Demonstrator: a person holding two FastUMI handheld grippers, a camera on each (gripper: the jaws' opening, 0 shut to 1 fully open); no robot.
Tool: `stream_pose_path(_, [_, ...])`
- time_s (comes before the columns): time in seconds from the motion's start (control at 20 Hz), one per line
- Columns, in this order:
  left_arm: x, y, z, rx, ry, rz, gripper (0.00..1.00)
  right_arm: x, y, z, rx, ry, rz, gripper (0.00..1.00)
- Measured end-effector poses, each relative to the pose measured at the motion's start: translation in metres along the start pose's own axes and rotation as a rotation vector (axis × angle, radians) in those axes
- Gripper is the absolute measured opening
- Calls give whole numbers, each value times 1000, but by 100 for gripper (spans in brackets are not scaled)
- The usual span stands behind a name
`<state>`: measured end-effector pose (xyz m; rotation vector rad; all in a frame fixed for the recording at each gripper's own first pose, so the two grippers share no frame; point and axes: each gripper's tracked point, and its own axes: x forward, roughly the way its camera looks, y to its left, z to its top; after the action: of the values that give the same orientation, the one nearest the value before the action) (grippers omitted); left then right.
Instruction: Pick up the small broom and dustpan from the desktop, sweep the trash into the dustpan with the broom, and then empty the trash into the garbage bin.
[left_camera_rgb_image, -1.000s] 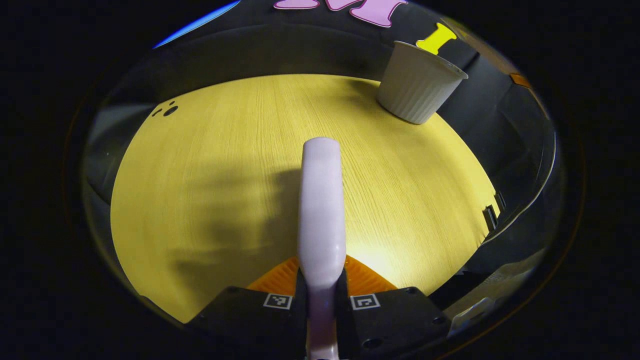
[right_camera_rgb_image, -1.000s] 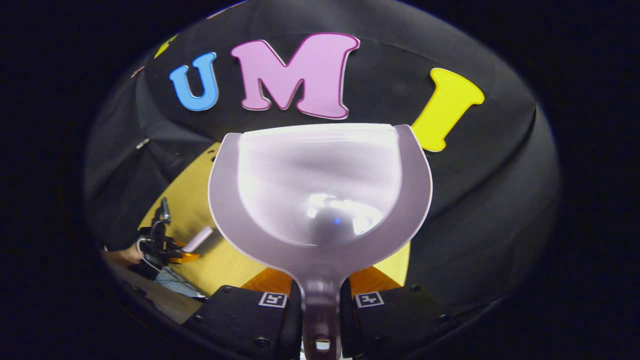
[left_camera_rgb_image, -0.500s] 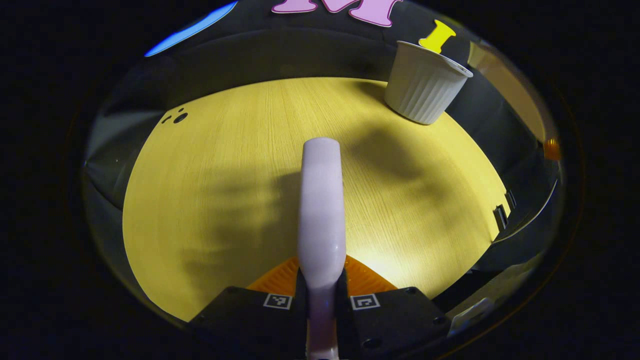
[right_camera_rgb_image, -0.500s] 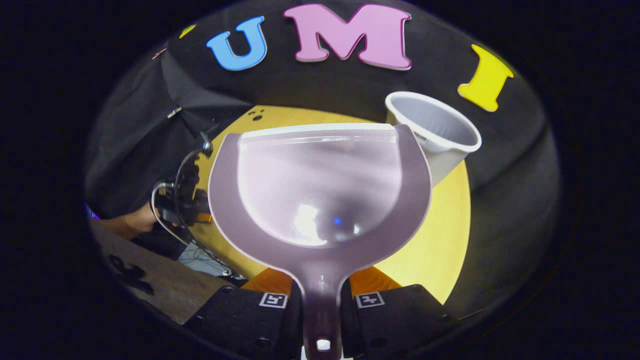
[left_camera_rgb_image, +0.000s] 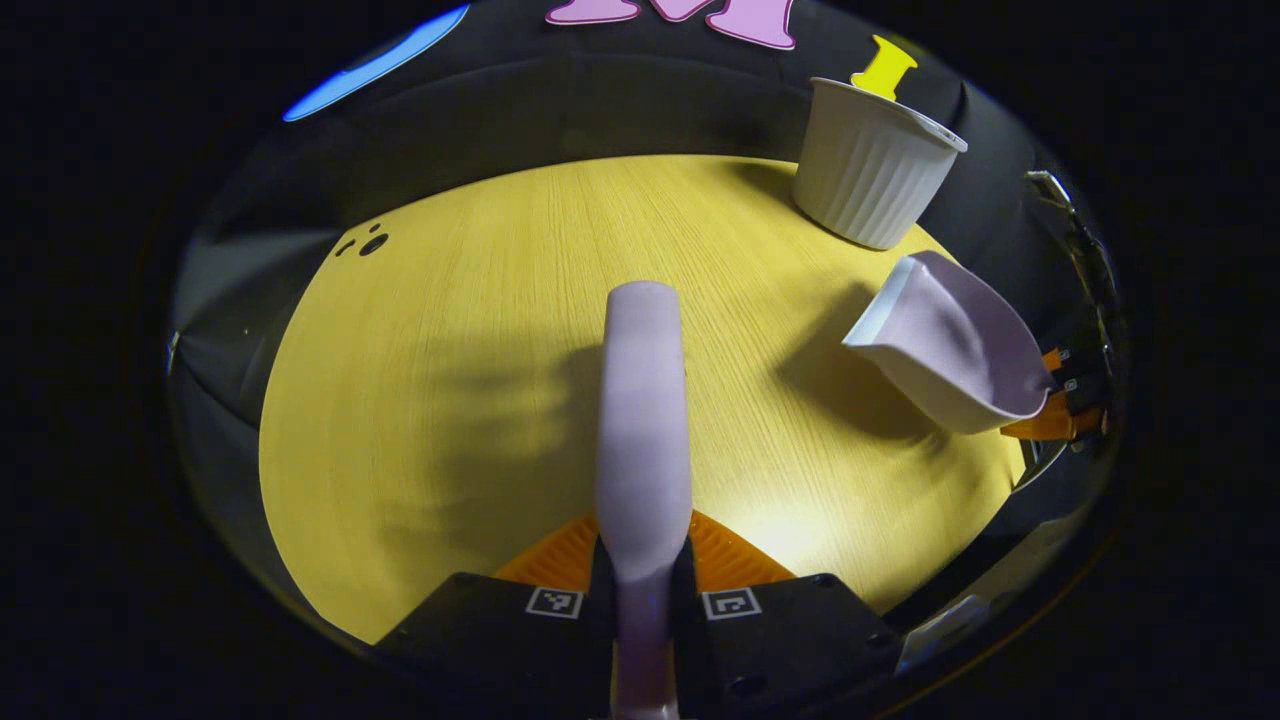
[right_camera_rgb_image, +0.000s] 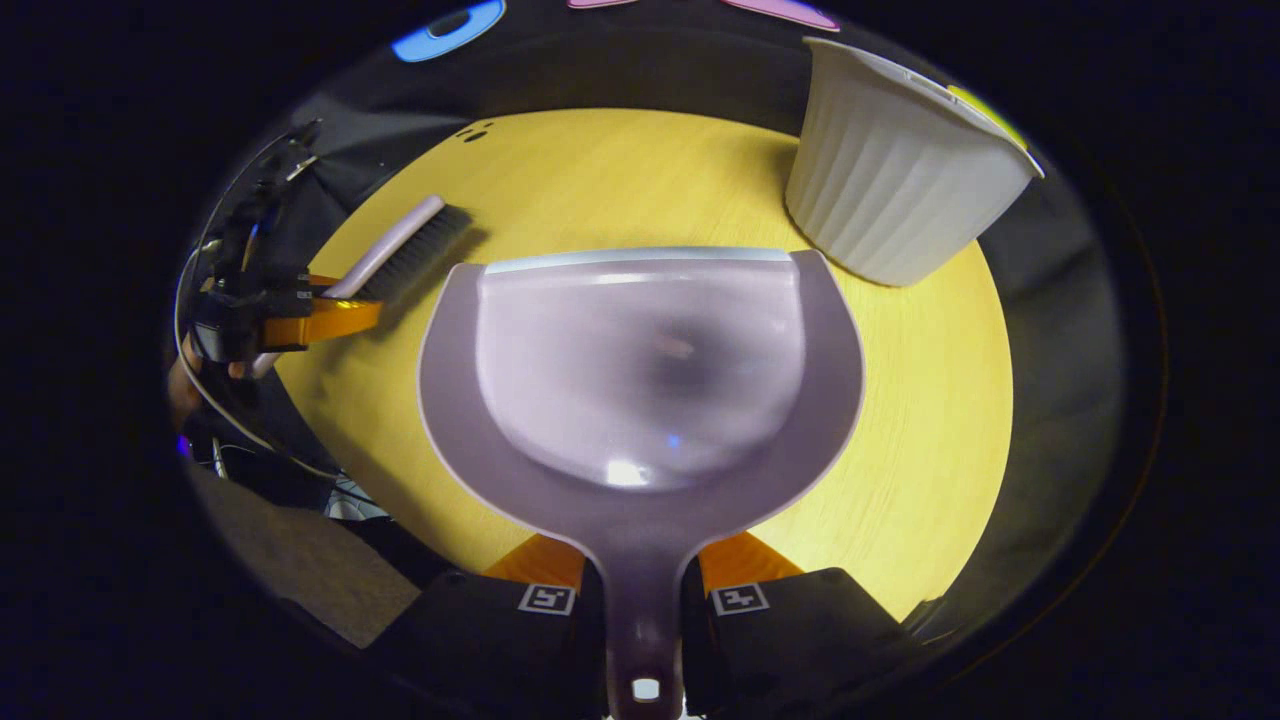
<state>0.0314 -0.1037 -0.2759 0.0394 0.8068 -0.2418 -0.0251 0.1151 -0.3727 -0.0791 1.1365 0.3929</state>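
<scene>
The yellow wood-grain desk spreads across the middle of both views. On it, the ribbed white garbage bin stands upright at the upper right of the right gripper view and the upper right of the left gripper view; I see only its outer wall and rim, so I cannot tell what is inside. The pale lilac dustpan takes up the centre of the right gripper view, its scoop facing me and holding no trash that I can make out, its front edge toward the bin. My right claw at the bottom centre is clamped on the dustpan's handle, both fingers pressed against its sides. In the left gripper view the same dustpan hangs tilted above the desk at the right edge, near the bin but apart from it. My left claw at the bottom centre is clamped on the small broom, whose pale back runs up the middle. In the right gripper view that broom shows at the upper left with dark bristles turned down toward the desk.
</scene>
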Motion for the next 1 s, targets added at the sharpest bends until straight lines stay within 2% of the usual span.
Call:
stream_pose_path(0.25, [-7, 6, 2, 48, 30, 44, 30, 11, 5, 8, 10, 16, -17, 36])
stream_pose_path(0.3, [-6, 7, 0, 55, 43, 55, 31, 10, 6, 9, 14, 20, -10, 39])
stream_pose_path(0.35, [-9, 7, 1, 60, 50, 62, 31, 10, 7, 13, 22, 6, 0, 34])
stream_pose_path(0.45, [-20, 5, 3, 69, 45, 68, 33, 13, 11, 15, 29, 3, 12, 43])
stream_pose_path(0.5, [-22, 6, 2, 77, 39, 74, 37, 11, 11, 15, 39, 1, 17, 43])
stream_pose_path(0.6, [-22, 7, 7, 102, 32, 88, 39, 9, 12, 15, 61, -5, 31, 42])
stream_pose_path(0.75, [-30, 12, 11, 117, 18, 124, 34, -4, 13, 14, 71, -25, 47, 42])
stream_pose_path(0.85, [-40, 14, 10, 97, 13, 157, 48, -15, 9, 14, 47, -41, 41, 42])
stream_pose_path(0.9, [-45, 15, 11, 86, 7, 167, 41, -21, 9, 17, 36, -53, 40, 42])
stream_pose_path(1.0, [-60, 16, 15, 76, -13, 178, 41, -36, 11, 24, 22, -87, 42, 42])
